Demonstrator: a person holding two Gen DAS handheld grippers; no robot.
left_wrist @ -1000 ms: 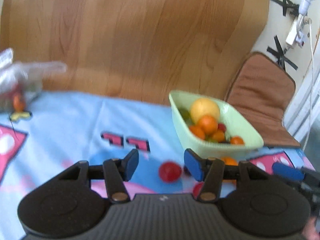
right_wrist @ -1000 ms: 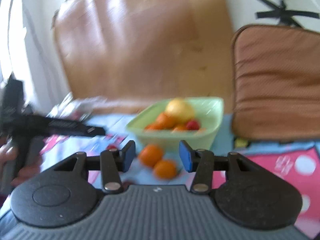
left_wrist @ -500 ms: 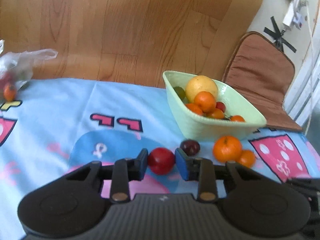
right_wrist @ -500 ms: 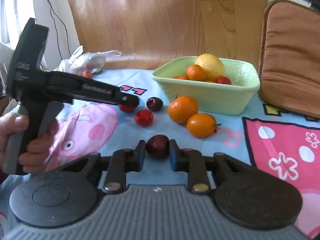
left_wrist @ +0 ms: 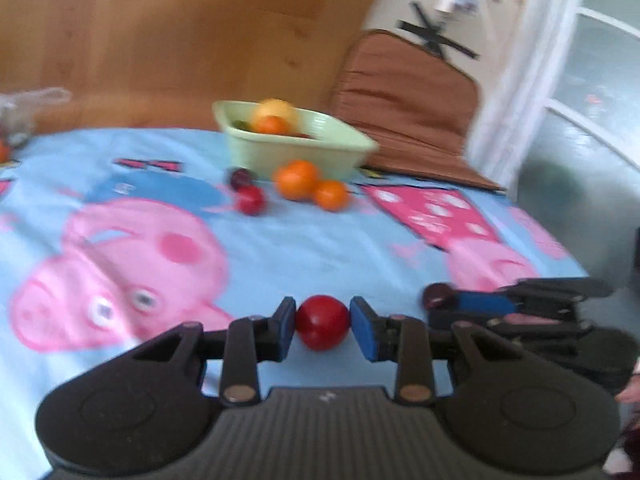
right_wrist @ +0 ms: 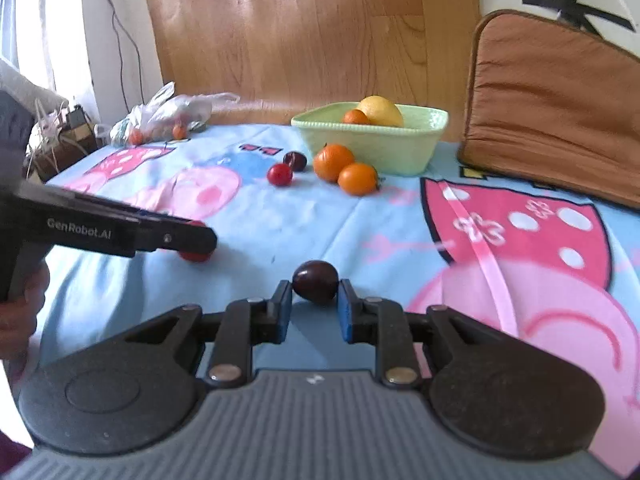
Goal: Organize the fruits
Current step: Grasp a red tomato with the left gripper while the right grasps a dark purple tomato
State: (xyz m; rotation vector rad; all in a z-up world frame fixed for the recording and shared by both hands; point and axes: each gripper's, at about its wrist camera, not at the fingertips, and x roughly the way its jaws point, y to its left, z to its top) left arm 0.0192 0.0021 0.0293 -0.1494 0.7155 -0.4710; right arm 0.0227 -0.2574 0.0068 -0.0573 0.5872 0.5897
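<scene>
My left gripper (left_wrist: 323,322) is shut on a red round fruit (left_wrist: 322,328) just above the blue cartoon tablecloth (left_wrist: 320,248). My right gripper (right_wrist: 315,293) is shut on a dark plum (right_wrist: 315,280); in the left wrist view it shows at the right edge (left_wrist: 452,300). In the right wrist view the left gripper (right_wrist: 200,240) reaches in from the left. A pale green bowl (right_wrist: 380,148) of fruit stands at the back. In front of it lie two oranges (right_wrist: 333,162) (right_wrist: 358,179), a red fruit (right_wrist: 280,175) and a dark plum (right_wrist: 295,161).
A plastic bag (right_wrist: 172,114) with small fruits lies at the table's back left. A brown cushion (right_wrist: 552,100) leans at the back right, beside a wooden panel (right_wrist: 312,28). The table's right edge drops away past the pink print (left_wrist: 552,248).
Both grippers closed on a fruit near the bowl, the left on the red one and the right on the dark plum. Both have since drawn back from the bowl, carrying them.
</scene>
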